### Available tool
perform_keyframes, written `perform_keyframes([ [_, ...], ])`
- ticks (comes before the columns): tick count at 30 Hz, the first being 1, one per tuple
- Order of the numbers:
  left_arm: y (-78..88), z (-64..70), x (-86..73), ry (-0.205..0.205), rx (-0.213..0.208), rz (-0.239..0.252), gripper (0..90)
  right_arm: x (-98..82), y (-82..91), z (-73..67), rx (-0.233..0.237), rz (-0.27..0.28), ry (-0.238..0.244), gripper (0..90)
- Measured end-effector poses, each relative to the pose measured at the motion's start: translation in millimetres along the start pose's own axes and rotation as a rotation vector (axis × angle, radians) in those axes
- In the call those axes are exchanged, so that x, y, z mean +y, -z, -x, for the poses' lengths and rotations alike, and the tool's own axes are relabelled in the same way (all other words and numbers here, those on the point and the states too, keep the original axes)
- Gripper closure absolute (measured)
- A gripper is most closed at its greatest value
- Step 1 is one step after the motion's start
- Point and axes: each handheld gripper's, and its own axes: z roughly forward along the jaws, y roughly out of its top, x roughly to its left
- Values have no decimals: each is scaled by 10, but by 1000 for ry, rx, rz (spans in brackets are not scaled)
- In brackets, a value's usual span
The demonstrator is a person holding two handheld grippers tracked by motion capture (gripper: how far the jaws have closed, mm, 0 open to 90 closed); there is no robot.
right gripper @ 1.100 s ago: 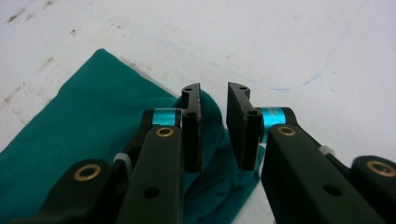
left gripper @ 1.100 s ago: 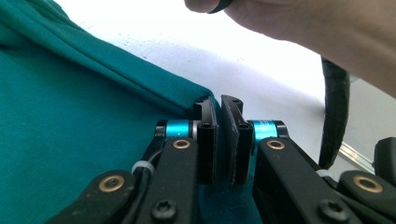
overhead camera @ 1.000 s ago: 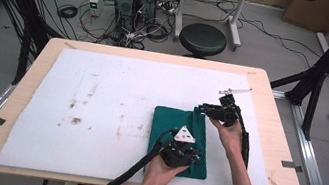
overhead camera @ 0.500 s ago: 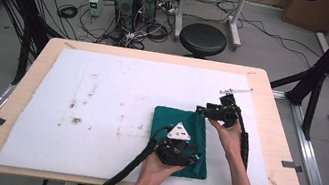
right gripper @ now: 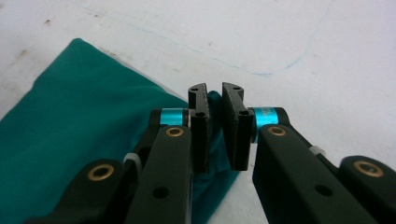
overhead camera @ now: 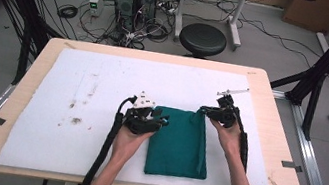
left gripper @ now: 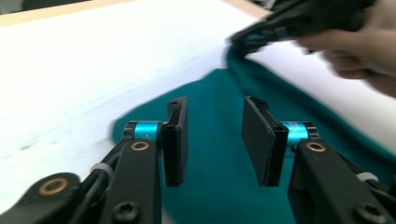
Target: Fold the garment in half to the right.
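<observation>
the green cloth lies on the white mat near the person's edge of the table, already folded into a long, narrow rectangle running away from the person. its edges look fairly square from above, so i'd judge at least one fold is done.

the right gripper sits at the cloth's far right corner. its jaws have just been closing, and in the right gripper view they stand nearly together with a tuck of green cloth pinched between the pads, so it has that corner in its grip. in the left gripper view the corner looks slightly lifted off the mat where the right gripper holds it.

the left gripper hovers at the far left corner, just over the cloth's edge. its jaws have just been closing a little, but they stand well apart with nothing pressed between them; the cloth lies below and beyond the pads, not in them.

so what seems left: the left gripper has yet to take its corner. once both far corners are held, i'd expect the far end to be brought toward the person for another fold, halving the length. that fold has not begun; the cloth lies flat apart from the right corner.
</observation>
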Motion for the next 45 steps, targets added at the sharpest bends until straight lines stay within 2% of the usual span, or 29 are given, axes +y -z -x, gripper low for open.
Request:
perform_keyframes([
  [1, -36, -56, 2, 17, 14, -7, 625, -15, 3, 12, -9, 4, -2, 837],
  [2, -36, -56, 2, 17, 14, -7, 635, -39, 7, 28, -22, 3, -2, 839],
  [4, -141, -181, -3, 36, 53, -20, 664, -78, 16, 48, -32, 6, -11, 845],
  [5, -141, -181, -3, 36, 53, -20, 672, -78, 16, 48, -32, 6, -11, 845],
  [6, -221, -275, -8, 65, 63, -46, 674, -147, 26, 98, -41, 4, -34, 851],
  [8, -287, -336, -22, 69, 81, -56, 674, -200, 27, 136, -44, 7, -37, 853],
  [9, -315, -362, -34, 65, 107, -68, 676, -213, 26, 146, -49, 0, -39, 853],
  [11, -335, -391, -47, 69, 126, -78, 680, -234, 33, 172, -66, -17, -52, 856],
  [13, -339, -405, -48, 67, 124, -68, 680, -233, 77, 172, -95, 2, -60, 841],
  [14, -342, -404, -45, 68, 108, -45, 682, -227, 114, 157, -103, 27, -67, 834],
  [15, -349, -402, -43, 68, 98, -34, 685, -215, 160, 122, -104, 65, -73, 828],
  [17, -397, -394, -40, 66, 65, -31, 689, -194, 185, 61, -79, 102, -64, 815],
  [19, -467, -386, -29, 57, 58, -58, 689, -165, 127, -11, -70, 81, -29, 781],
  [21, -508, -387, -16, 56, 82, -73, 700, -158, 43, -32, -90, 49, -17, 768],
  [24, -515, -409, -24, 61, 150, -99, 727, -181, -35, 5, -112, 24, -40, 796],
  [25, -515, -409, -24, 61, 150, -99, 728, -181, -35, 5, -112, 24, -40, 796],
  [26, -522, -422, -36, 56, 178, -119, 728, -195, -53, 16, -128, 16, -42, 796],
  [27, -543, -448, -58, 70, 169, -138, 728, -231, -89, 53, -126, 9, -56, 799],
  [31, -564, -444, -67, 54, 185, -146, 729, -257, -115, 78, -112, 4, -73, 801],
  [34, -558, -431, -65, 46, 200, -146, 721, -256, -108, 84, -134, -7, -64, 788],
  [36, -472, -381, -37, 7, 223, -133, 689, -259, -43, 75, -156, 12, -79, 723],
  [37, -472, -381, -37, 7, 223, -133, 684, -259, -43, 75, -156, 12, -79, 723],
  [38, -338, -318, -35, -23, 170, -92, 695, -279, 57, 41, -168, 49, -85, 709],
  [39, -274, -276, -41, -42, 151, -82, 704, -293, 111, 22, -156, 71, -89, 710],
  [40, -274, -276, -41, -42, 151, -82, 705, -293, 111, 22, -156, 71, -89, 710],
  [41, -218, -236, -56, -39, 116, -68, 705, -315, 169, -11, -142, 95, -90, 716],
  [42, -173, -202, -79, -29, 59, -53, 706, -362, 263, -100, -100, 124, -67, 718],
  [43, -116, -146, -120, -31, 6, -57, 706, -390, 295, -155, -70, 129, -58, 718],
  [45, -87, -67, -189, -51, -26, -74, 706, -452, 319, -263, -20, 116, -26, 718],
])
